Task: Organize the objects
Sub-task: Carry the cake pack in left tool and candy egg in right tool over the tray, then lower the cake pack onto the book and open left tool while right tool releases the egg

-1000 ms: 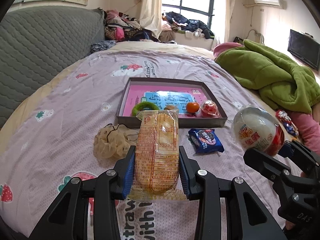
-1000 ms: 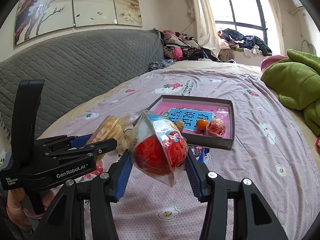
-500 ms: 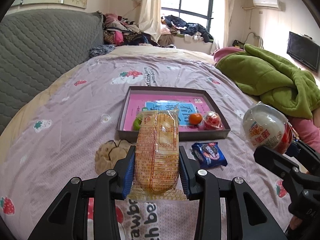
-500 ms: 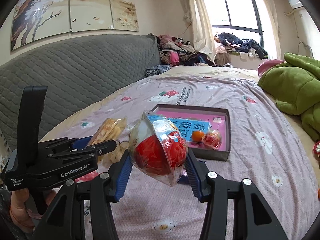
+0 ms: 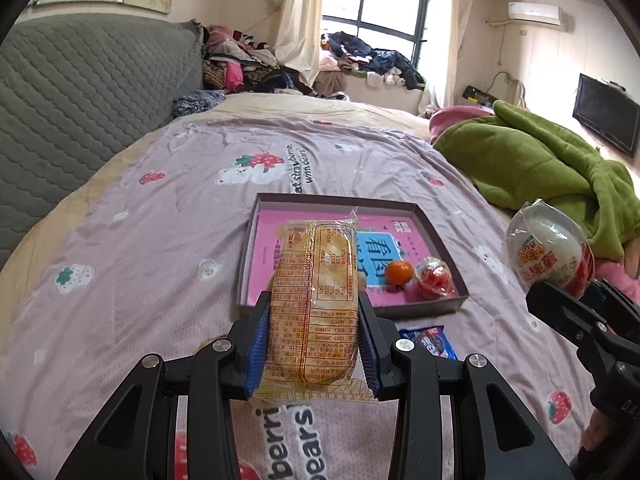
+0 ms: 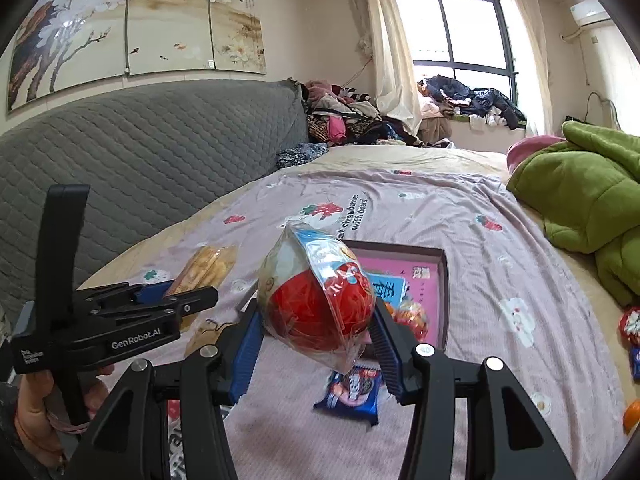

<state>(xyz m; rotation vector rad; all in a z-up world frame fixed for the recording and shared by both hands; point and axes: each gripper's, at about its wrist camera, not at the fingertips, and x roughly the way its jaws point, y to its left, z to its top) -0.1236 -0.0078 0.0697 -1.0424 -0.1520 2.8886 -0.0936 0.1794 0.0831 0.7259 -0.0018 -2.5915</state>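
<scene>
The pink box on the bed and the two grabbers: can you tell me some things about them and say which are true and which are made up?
1. The left gripper holds a yellow snack packet. True.
2. The right gripper is empty. False: it grips a red-and-white wrapped ball.
3. An orange fruit lies in the pink box. True.
4. The blue cookie packet lies inside the box. False: it lies on the bedsheet, outside the box.

Left gripper (image 6: 192, 300) body read "GenRobot.AI". Bedsheet (image 5: 160, 216) print read "strawberries with bears". Box (image 5: 436, 240) liner showed the character "看". Other labels stayed illegible.
</scene>
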